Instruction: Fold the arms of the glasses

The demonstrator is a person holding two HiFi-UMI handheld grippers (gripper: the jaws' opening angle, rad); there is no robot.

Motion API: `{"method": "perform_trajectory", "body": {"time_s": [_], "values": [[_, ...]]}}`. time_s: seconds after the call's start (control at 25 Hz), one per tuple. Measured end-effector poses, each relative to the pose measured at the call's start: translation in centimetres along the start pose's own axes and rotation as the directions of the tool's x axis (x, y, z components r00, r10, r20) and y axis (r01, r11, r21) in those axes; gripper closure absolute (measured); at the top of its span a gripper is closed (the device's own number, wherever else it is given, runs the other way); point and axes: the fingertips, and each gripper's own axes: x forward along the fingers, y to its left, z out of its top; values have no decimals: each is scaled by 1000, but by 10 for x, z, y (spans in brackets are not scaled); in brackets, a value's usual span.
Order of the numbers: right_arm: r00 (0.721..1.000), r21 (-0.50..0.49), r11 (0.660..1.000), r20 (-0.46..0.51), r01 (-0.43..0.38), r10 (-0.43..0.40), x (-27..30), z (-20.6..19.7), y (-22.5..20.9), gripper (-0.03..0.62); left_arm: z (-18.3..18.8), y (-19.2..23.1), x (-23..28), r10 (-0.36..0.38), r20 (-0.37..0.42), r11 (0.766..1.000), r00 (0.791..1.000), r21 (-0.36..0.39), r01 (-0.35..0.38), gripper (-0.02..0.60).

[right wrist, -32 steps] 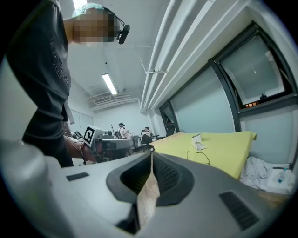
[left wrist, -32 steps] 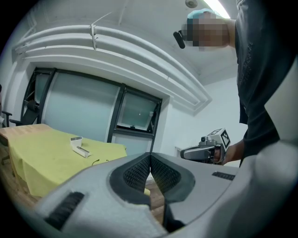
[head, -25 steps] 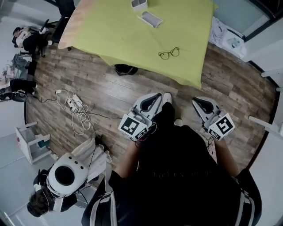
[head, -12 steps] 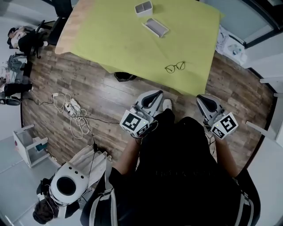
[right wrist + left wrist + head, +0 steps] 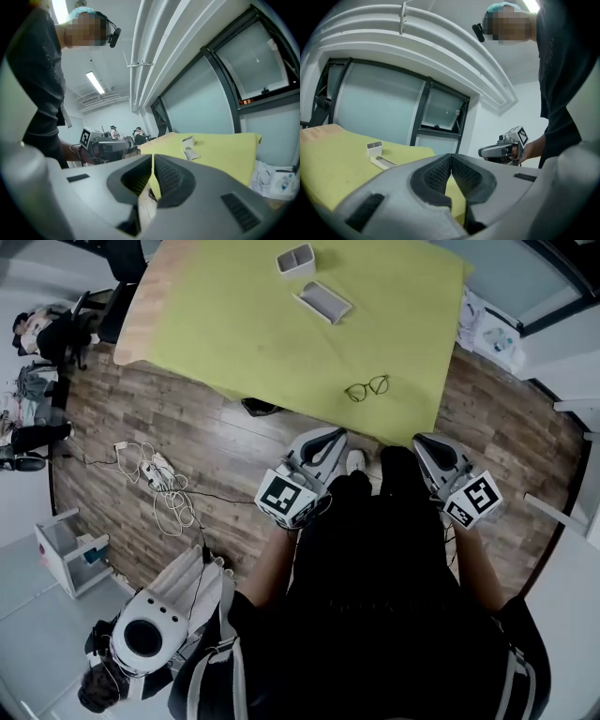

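The thin dark-framed glasses (image 5: 367,388) lie with arms open on the yellow-green tablecloth (image 5: 244,324), near its front edge. Both grippers are held low in front of the person's body, over the wooden floor and short of the table. My left gripper (image 5: 328,435) is shut with nothing in it; in its own view its ribbed pads (image 5: 461,177) meet at the tips (image 5: 451,159). My right gripper (image 5: 424,440) is also shut and empty (image 5: 153,159). Each gripper shows in the other's view: the right gripper (image 5: 501,149) and the left gripper (image 5: 105,146).
A small white box (image 5: 295,259) and a flat grey case (image 5: 324,301) sit at the table's far side. On the floor are a dark shoe (image 5: 261,407), tangled white cables (image 5: 159,479) and a white rounded device (image 5: 141,634). Bags (image 5: 487,324) lie to the right of the table.
The head view has shifted so the table and glasses sit a little lower and nearer. Both grippers stay shut, still held close to the body.
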Motion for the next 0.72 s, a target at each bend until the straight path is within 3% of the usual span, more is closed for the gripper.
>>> {"method": "perform_trajectory", "body": {"time_s": [0.16, 0.44, 0.72], "values": [[999, 14, 999, -9, -44, 44, 7, 4, -20, 563, 1, 9, 16, 47, -4, 999, 999, -21, -47, 561], [990, -21, 991, -41, -134, 134, 21, 14, -57, 562, 9, 22, 39, 127, -25, 992, 992, 10, -127, 563], [953, -23, 960, -129, -280, 275, 37, 5, -80, 562, -8, 37, 58, 243, -34, 968, 970, -56, -244, 562]]}}
